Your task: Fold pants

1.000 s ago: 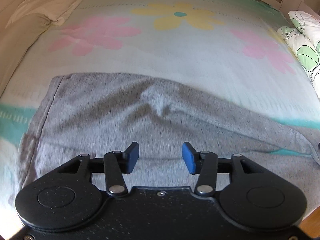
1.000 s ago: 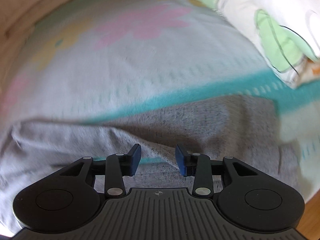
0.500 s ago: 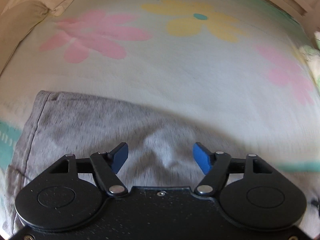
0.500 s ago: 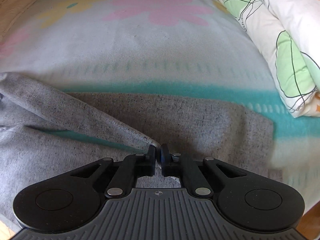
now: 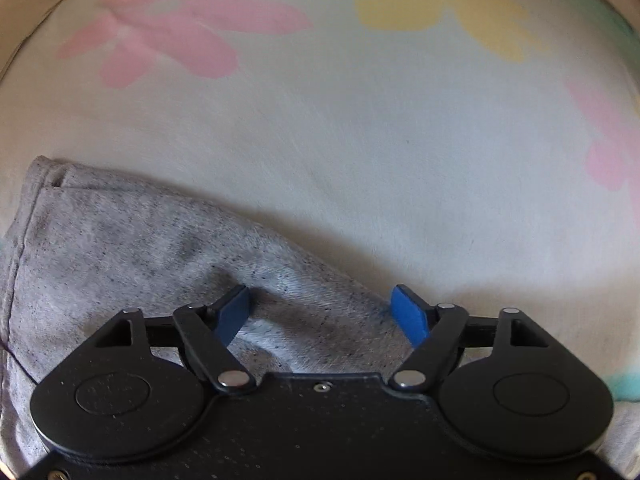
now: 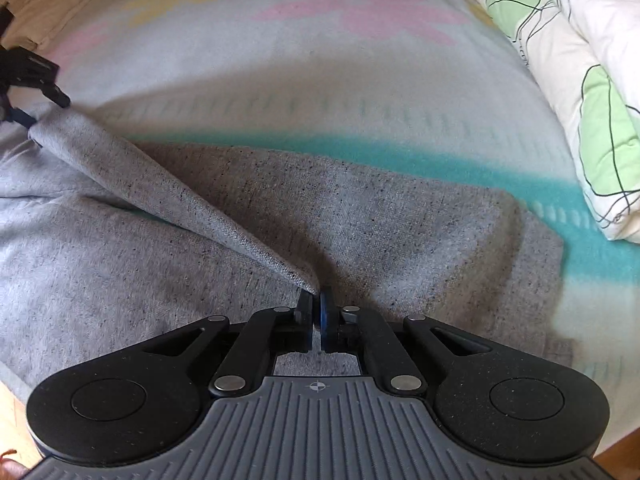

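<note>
Grey pants (image 6: 400, 216) lie spread on a flowered bed sheet (image 5: 360, 152). My right gripper (image 6: 317, 312) is shut on the edge of a pant leg, which is lifted into a taut ridge (image 6: 168, 192) running to the far left. My left gripper (image 5: 322, 312) is wide open, its blue pads on either side of a raised fold of the pants (image 5: 160, 248) near the hem end. The left gripper also shows at the far left of the right wrist view (image 6: 28, 80), at the ridge's other end.
A rolled white quilt with green leaf print (image 6: 580, 80) lies along the right side of the bed. A beige pillow or bed wall (image 5: 24, 12) lies at the far left. A wooden floor (image 6: 624, 452) shows past the bed's near edge.
My right gripper closed on the pant leg edge and lifted it into a ridge. My left gripper opened wider and moved forward over the fold near the hem.
</note>
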Demonstrator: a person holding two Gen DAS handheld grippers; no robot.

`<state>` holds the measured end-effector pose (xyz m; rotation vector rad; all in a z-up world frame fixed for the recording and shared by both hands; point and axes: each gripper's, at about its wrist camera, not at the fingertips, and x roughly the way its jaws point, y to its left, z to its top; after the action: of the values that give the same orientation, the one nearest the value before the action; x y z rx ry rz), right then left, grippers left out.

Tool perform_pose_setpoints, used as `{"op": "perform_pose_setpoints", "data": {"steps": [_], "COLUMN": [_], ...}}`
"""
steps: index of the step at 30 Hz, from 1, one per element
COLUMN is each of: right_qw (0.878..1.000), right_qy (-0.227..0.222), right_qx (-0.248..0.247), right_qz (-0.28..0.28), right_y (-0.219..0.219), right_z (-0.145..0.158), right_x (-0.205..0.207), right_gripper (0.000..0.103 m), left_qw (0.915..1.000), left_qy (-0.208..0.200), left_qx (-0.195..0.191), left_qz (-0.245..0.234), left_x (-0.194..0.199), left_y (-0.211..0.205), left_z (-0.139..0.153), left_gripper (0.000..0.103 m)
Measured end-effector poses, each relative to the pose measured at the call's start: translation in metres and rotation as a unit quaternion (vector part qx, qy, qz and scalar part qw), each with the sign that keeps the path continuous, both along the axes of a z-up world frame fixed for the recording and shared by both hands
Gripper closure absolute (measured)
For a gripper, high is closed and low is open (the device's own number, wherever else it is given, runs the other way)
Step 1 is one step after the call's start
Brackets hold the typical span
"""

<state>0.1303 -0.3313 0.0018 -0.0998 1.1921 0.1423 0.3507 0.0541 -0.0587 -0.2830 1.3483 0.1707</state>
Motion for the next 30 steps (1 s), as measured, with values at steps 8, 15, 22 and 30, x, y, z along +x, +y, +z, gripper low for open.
{"op": "perform_pose_setpoints", "data": {"steps": [8, 15, 22, 30], "right_qw": [1.000, 0.999, 0.999, 0.999], "right_qy": [-0.021, -0.050, -0.034, 0.025], "right_qx": [-0.009, 0.010, 0.017, -0.031], "right_qz": [-0.004, -0.020, -0.038, -0.011], "right_y": [0.007, -0.001, -0.016, -0.010], "right_z": [0.009, 0.032, 0.040, 0.014], "right_x": [-0.004, -0.015, -0.025, -0.033], "right_gripper": [0.100, 0.100, 0.100, 0.099], "left_qw": [0.9989, 0.9956, 0.9778, 0.9842], "left_qy": [0.011, -0.082, -0.208, -0.176], "left_qx": [0.037, 0.026, 0.014, -0.006], "left_qz": [0.028, 0.037, 0.019, 0.019], "left_x": [0.000, -0.054, -0.185, -0.283], "left_y": [-0.010, 0.000, -0.002, -0.011], "left_z": [-0.013, 0.043, 0.114, 0.067], "left_gripper": [0.088, 0.098, 0.099, 0.099]}}
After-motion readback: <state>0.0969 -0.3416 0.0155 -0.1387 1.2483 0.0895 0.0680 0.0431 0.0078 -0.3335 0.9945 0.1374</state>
